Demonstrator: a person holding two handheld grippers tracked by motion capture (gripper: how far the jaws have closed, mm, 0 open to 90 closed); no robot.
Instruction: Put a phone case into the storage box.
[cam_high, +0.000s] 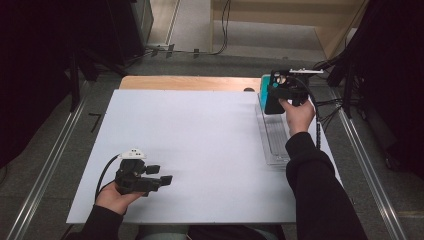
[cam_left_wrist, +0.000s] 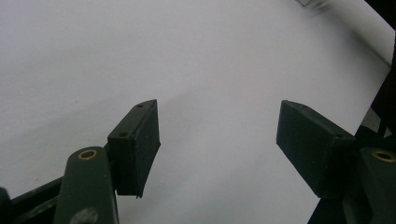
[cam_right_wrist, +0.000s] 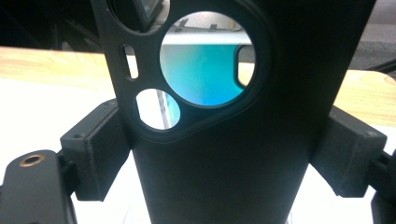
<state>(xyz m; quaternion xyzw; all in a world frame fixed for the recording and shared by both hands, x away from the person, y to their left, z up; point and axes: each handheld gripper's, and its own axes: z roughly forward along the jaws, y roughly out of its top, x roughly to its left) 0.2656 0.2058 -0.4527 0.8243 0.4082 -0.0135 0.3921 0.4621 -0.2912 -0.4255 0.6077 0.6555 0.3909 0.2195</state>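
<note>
Right claw (cam_right_wrist: 224, 154) grips a black phone case (cam_right_wrist: 224, 177) at the surface's (cam_high: 200, 145) far right, above the clear tray (cam_high: 274, 142); lifted, placement remains. Left claw (cam_left_wrist: 217, 140) waits wide open, empty.

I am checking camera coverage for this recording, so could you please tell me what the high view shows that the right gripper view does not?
The high view alone shows the left tongs open above the white table sheet, and the clear tray along the right edge.

The right gripper view alone shows the camera cutouts of the black phone case close up, with both jaws pressed against its sides.

Both show the right tongs shut on the phone case, something teal behind it, and the wooden tabletop.
</note>
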